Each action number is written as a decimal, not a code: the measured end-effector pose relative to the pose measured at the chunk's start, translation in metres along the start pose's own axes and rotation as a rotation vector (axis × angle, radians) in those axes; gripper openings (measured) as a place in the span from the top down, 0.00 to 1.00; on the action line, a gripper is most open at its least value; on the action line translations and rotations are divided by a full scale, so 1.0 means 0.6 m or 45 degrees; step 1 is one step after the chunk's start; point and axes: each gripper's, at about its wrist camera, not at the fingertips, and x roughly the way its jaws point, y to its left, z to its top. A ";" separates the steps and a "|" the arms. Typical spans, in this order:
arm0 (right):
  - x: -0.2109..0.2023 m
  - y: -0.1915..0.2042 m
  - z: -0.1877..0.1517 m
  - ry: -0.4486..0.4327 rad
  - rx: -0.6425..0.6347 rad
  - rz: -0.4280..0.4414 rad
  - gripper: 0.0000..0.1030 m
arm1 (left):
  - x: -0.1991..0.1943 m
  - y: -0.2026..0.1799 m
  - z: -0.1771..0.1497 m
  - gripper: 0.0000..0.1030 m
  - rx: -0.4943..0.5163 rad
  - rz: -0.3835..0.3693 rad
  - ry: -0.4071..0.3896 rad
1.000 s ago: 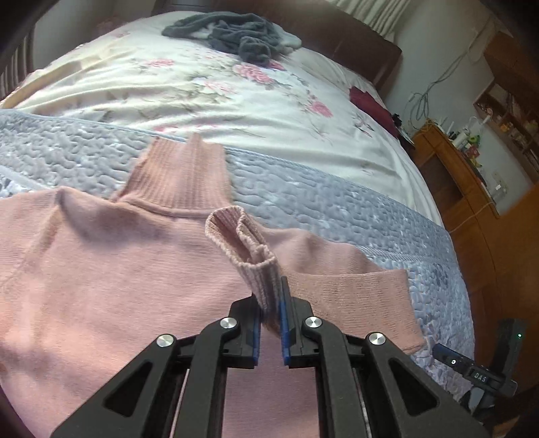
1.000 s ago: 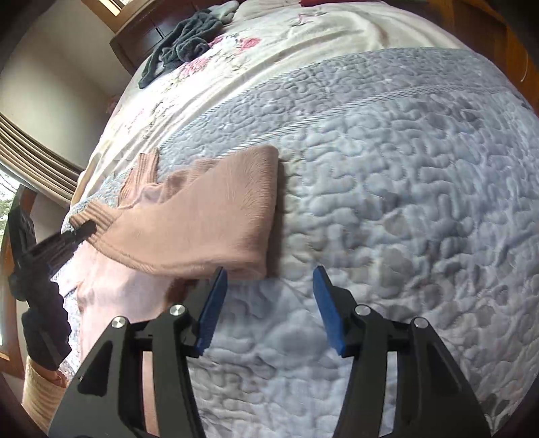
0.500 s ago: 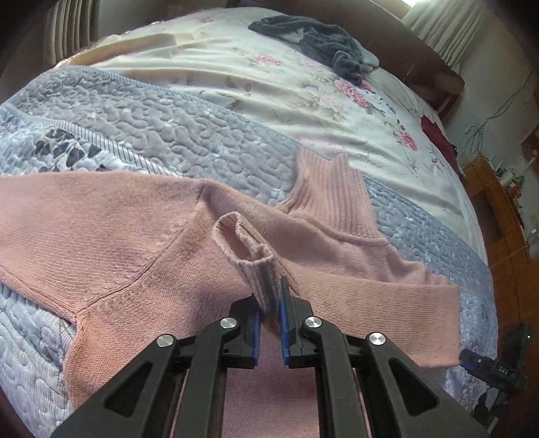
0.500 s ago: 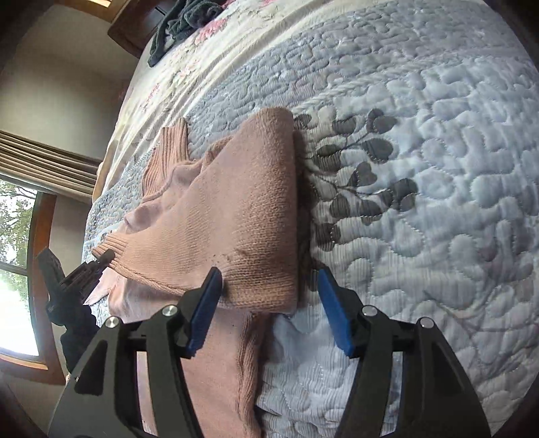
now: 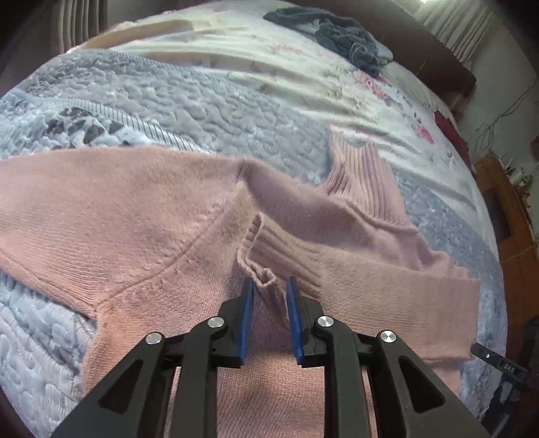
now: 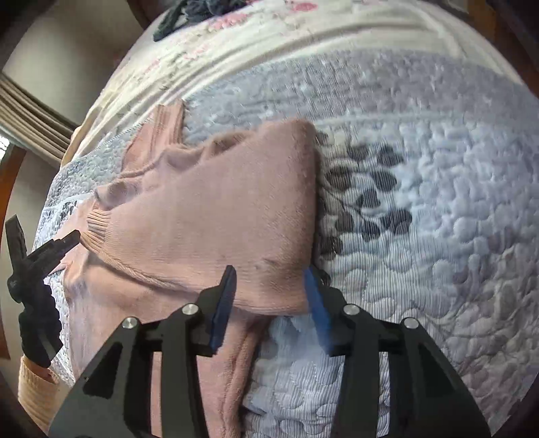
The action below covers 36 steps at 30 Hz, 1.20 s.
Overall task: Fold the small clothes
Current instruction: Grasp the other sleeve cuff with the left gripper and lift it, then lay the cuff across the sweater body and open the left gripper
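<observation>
**Sleeve cuff laid across the chest, both tools parted**

The pink sweater (image 5: 141, 215) lies flat on the grey quilt (image 5: 175, 101), filling the middle and lower part of my left view, its ribbed collar (image 5: 363, 182) up toward the right. One sleeve is folded inward, and its ribbed cuff (image 5: 266, 249) rests on the chest just ahead of my left gripper (image 5: 268, 286). The jaws there stand a little apart, with a pucker of cuff between the pads; I judge it loose rather than pinched. My right gripper (image 6: 269, 283) is wide open, straddling the lower corner of the folded sleeve (image 6: 215, 215) at the centre of that view.

What could spoil this: if I draw the left tool back while knit still catches on a blue pad, the cuff will drag and the fold will open. The soft, fuzzy knit snags easily. The right tool, pressing low, could shove the fold edge and bunch it against the quilt.

Only the left view shows the other sleeve, spread out unfolded toward the left edge, and the dark clothes (image 5: 337, 30) at the top. Only the right view shows the fold's crisp right edge beside the quilt's leaf pattern (image 6: 367, 195), and my left tool at far left.
</observation>
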 end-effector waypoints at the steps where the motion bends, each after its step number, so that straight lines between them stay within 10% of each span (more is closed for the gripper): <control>1: -0.013 0.015 0.004 -0.032 -0.024 0.001 0.50 | -0.011 -0.007 0.005 0.77 0.016 -0.006 -0.024; 12: 0.100 0.095 -0.009 0.192 -0.094 -0.009 0.51 | 0.091 -0.057 -0.036 0.72 0.104 0.024 0.175; 24: 0.122 0.105 -0.020 0.157 -0.077 -0.015 0.39 | 0.098 -0.063 -0.051 0.65 0.227 0.046 0.157; 28: 0.081 0.126 -0.013 0.139 -0.029 0.094 0.40 | 0.024 -0.015 -0.035 0.65 0.131 -0.024 0.076; 36: 0.097 0.273 -0.038 0.238 -0.235 0.161 0.40 | -0.104 0.248 -0.005 0.61 -0.061 0.211 -0.028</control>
